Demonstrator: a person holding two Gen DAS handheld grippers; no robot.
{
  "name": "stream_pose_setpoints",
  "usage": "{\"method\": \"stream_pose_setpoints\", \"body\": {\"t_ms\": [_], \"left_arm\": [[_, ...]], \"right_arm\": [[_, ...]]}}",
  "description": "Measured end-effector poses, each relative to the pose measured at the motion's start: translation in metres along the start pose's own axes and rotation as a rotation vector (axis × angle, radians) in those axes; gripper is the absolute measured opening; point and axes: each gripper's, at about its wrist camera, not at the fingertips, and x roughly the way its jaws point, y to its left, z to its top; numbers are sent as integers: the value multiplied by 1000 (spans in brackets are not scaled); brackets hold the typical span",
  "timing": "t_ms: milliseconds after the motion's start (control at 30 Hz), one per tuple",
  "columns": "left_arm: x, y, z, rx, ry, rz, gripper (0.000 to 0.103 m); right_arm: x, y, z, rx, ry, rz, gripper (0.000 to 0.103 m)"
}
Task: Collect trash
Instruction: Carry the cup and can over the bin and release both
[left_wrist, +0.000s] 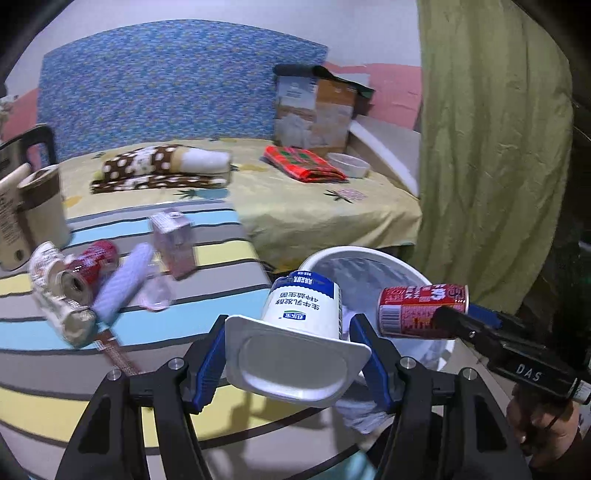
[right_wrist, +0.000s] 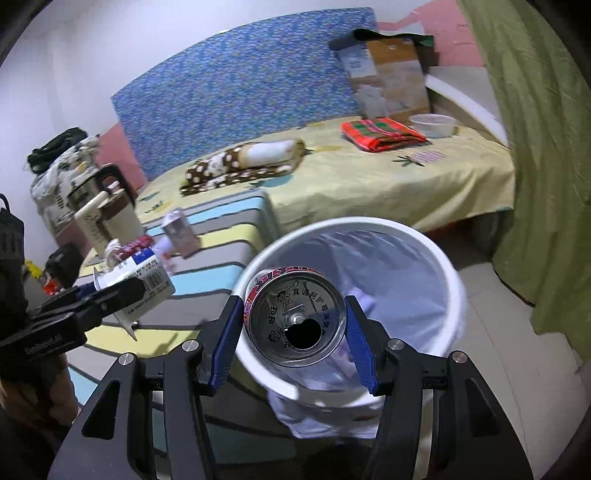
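Observation:
My left gripper (left_wrist: 291, 354) is shut on a white yogurt cup (left_wrist: 301, 317) with a blue label. The cup lies on its side, foil end toward the camera, over the table edge beside the white lined trash bin (left_wrist: 373, 253). My right gripper (right_wrist: 293, 332) is shut on a red drink can (right_wrist: 295, 317), whose opened silver top faces the camera, above the near rim of the bin (right_wrist: 424, 243). The left wrist view shows the same can (left_wrist: 421, 310) at the right, over the bin. In the right wrist view the cup (right_wrist: 147, 280) is at the left.
On the striped table (left_wrist: 207, 306) lie another red can (left_wrist: 92, 266), a crumpled wrapper (left_wrist: 55, 295), a lavender roll (left_wrist: 122, 284) and a pink carton (left_wrist: 173, 243). A cream jug (left_wrist: 40, 206) stands at its left. Behind are a bed (right_wrist: 369, 177) and a green curtain (right_wrist: 535, 147).

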Motion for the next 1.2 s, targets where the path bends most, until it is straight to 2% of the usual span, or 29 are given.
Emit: {"method": "stream_pose_setpoints", "body": {"t_ms": [333, 533, 733, 867, 1200], "left_arm": [[39, -42, -6, 53, 67, -92, 65], [59, -54, -10, 77, 108, -128, 65], [75, -58, -13, 92, 145, -132, 66], [80, -57, -15, 89, 154, -128, 66], [71, -49, -13, 59, 124, -124, 66]], "right_arm": [[1, -29, -11, 33, 49, -60, 56], [5, -40, -14, 43, 80, -74, 56], [10, -44, -15, 42, 115, -99, 57], [9, -46, -15, 47, 108, -106, 57], [-2, -41, -10, 45, 65, -98, 57]]}}
